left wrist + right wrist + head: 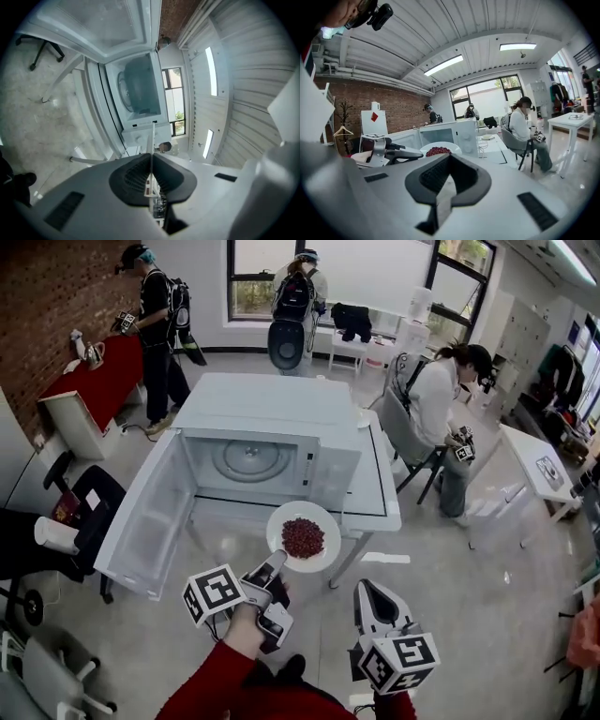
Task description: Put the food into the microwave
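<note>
White plate of red beans [303,536], rim clamped in left gripper [277,560] fingers: keep level into open white microwave [251,460]; right gripper [367,589] fingers closed, empty.

Own jaws: right gripper [450,159], pads together, nothing between them.
Just beyond: left gripper [417,153] at the rim of a white plate [453,148] of red food [438,151].
Behind: white microwave [466,133].

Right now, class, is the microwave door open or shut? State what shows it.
Open. The microwave door swings wide to the left, leaving the cavity and its glass turntable exposed in the head view.
</note>
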